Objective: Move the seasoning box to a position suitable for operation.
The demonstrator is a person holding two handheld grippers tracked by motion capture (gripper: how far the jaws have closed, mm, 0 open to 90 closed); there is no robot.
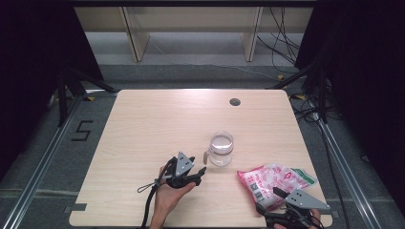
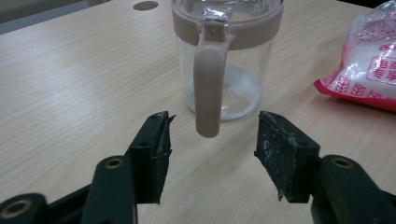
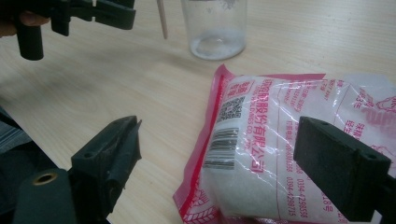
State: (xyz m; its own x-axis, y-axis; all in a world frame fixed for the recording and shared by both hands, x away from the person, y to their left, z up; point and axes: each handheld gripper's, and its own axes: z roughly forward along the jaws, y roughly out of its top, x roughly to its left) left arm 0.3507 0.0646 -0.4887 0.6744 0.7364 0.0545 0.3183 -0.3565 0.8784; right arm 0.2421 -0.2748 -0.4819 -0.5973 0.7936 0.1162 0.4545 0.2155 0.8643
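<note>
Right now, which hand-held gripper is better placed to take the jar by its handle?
The left hand-held gripper. Its jaws stand open on either side of the jar handle, close in front. The right hand-held gripper is open over the red-edged bag, farther from the jar.

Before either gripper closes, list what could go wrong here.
1. The left gripper is open around the jar handle; the light, nearly empty jar could tip if pulled.
2. The right gripper straddles the bag; its slick film may slip or tear when pinched.
</note>
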